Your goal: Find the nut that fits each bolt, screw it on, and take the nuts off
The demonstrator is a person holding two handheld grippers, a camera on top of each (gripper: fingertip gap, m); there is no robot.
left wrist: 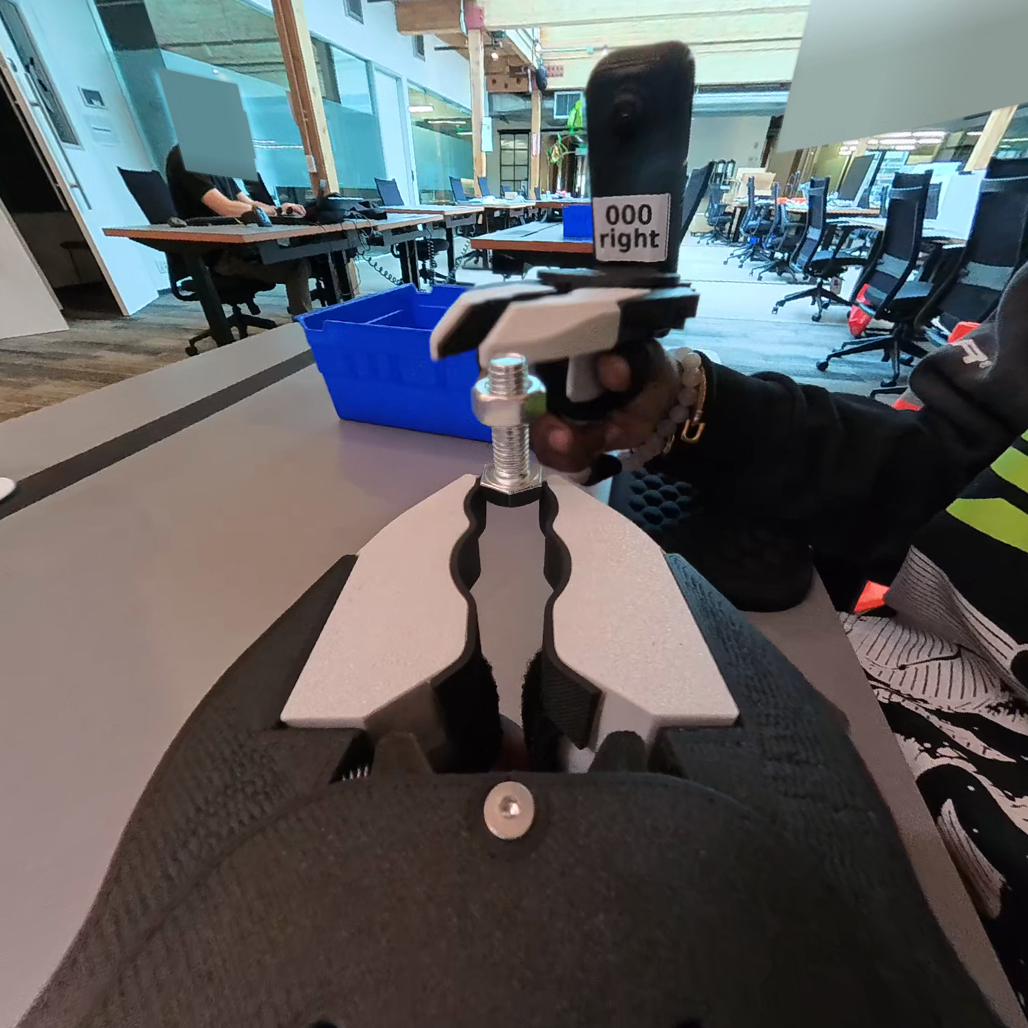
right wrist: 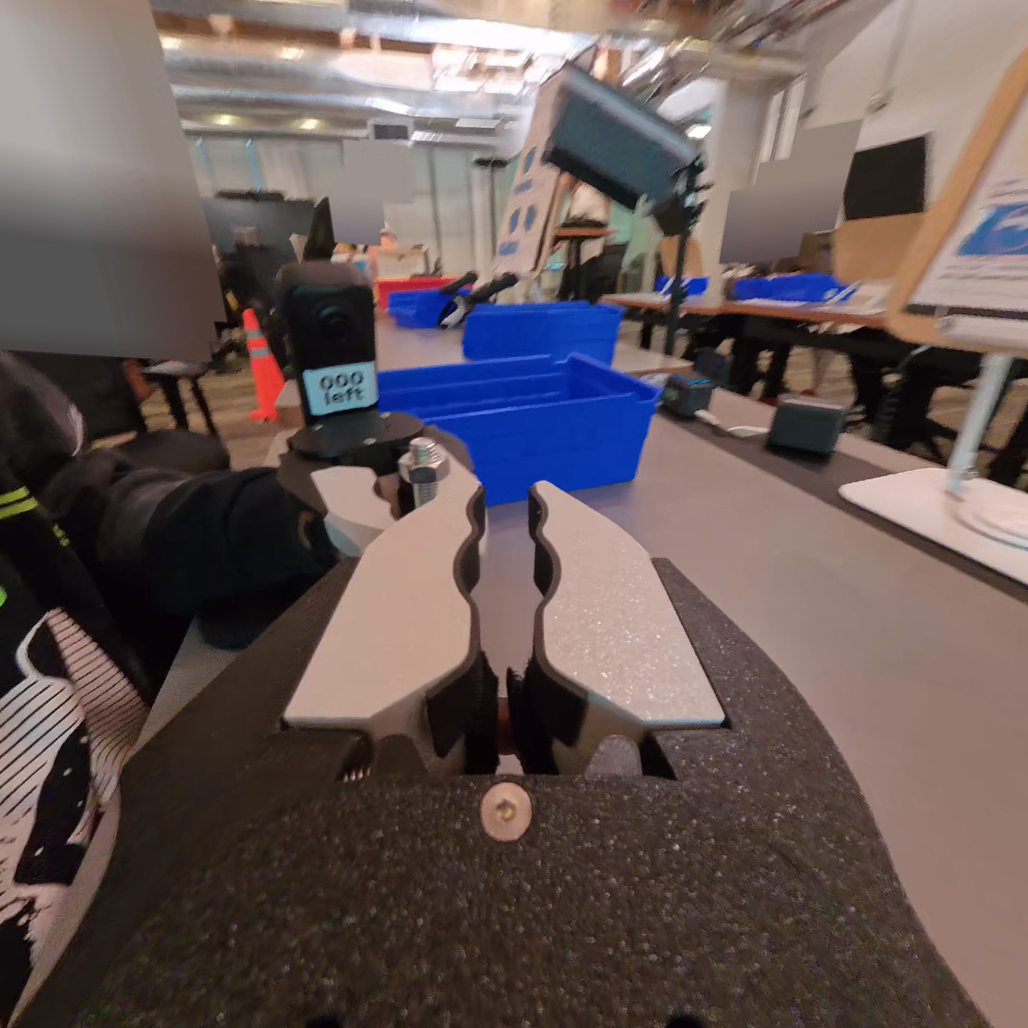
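The bolt (left wrist: 509,439) is shiny silver metal w/ ridges all the way up. It stands straight up, head down, above the grey desk (left wrist: 167,528) near its right edge, in front of the blue bin (left wrist: 378,356). The left gripper (left wrist: 509,492) pinches the flat six-sided head between its tips. A silver nut (left wrist: 507,398) sits near the top of the bolt. The right gripper (right wrist: 505,500) is just beside it; its jaws stand a bit apart w/ nothing between them.

Looks hard, stiff & prob. a bit heavy for its size. Smooth metal can slip, so best grab the nut by its flat sides.
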